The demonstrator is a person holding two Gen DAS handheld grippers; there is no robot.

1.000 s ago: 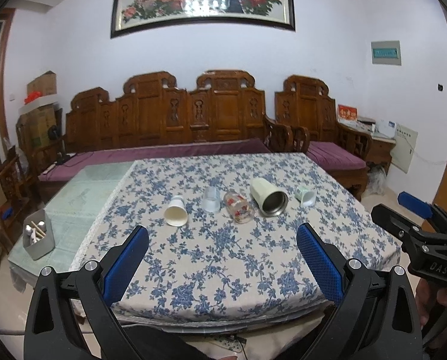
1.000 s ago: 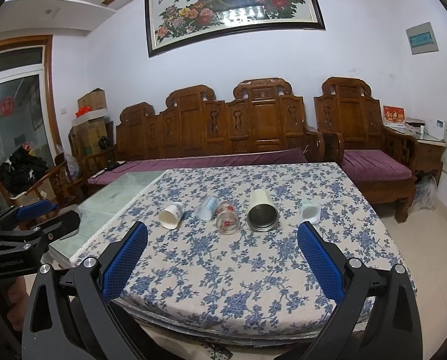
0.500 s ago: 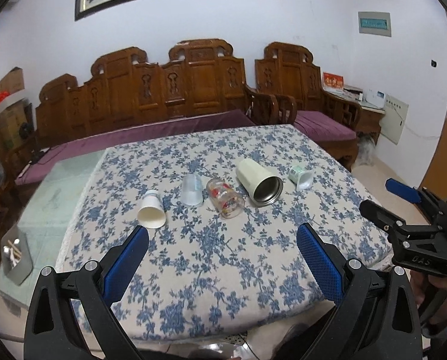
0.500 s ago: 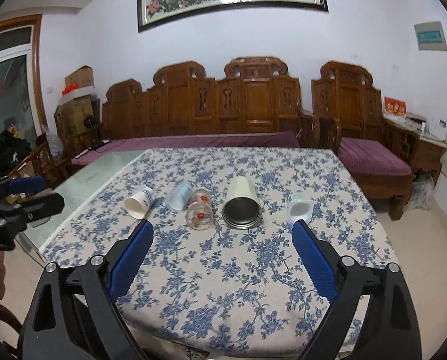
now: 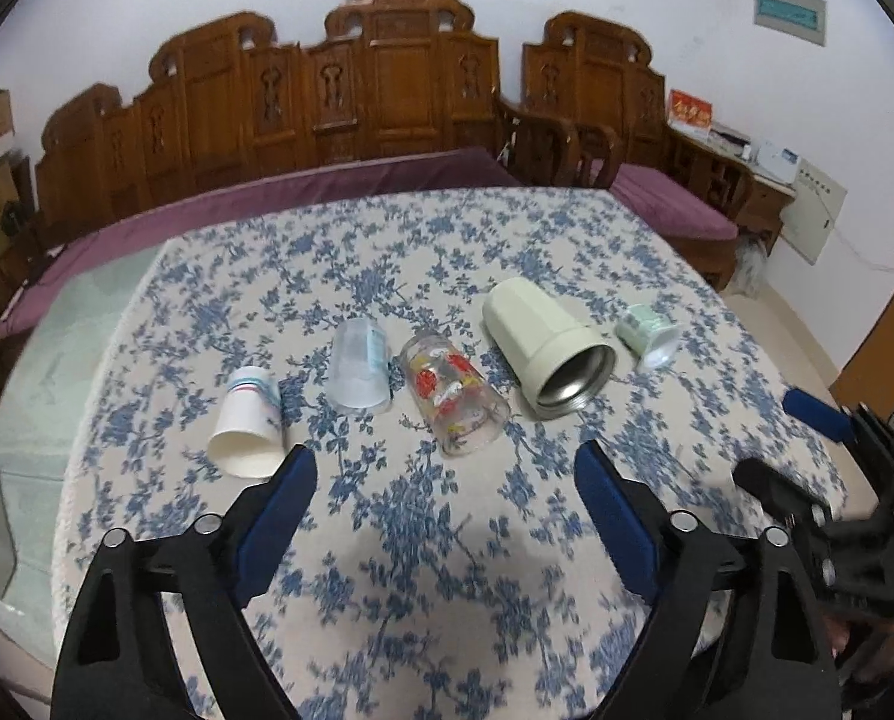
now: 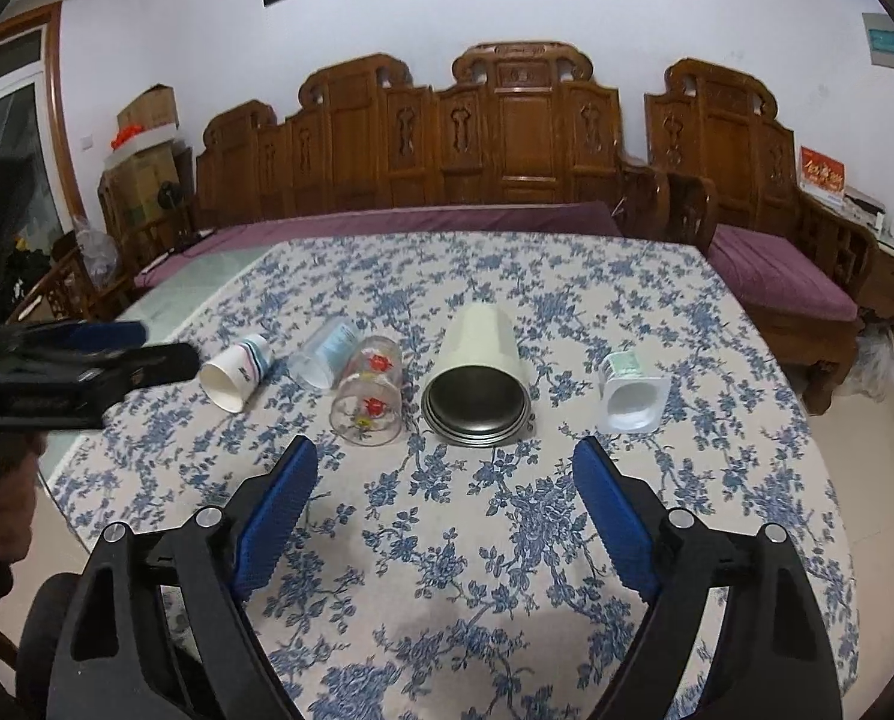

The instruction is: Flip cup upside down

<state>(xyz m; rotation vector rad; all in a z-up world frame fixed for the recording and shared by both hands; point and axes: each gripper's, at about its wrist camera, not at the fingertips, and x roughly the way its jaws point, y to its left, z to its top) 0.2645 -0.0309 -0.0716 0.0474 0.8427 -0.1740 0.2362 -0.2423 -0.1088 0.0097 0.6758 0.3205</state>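
Five cups lie on their sides in a row on the flowered surface [image 6: 567,540], mouths toward the cameras: a paper cup [image 6: 234,373], a clear plastic cup [image 6: 324,354], a printed glass [image 6: 369,399], a cream metal-lined tumbler [image 6: 480,378] and a small white pot [image 6: 630,390]. The task does not say which cup is meant. Both the left gripper [image 5: 444,501] and the right gripper [image 6: 444,498] have their fingers spread wide and hold nothing, near the row but apart from it. I judge the paper and plastic cups light and easy to crush; the glass is fragile and slippery, the tumbler stiff and heavier. A hold across the middle of the wall seems safest. The bottoms are hidden, and the left view is somewhat blurred.
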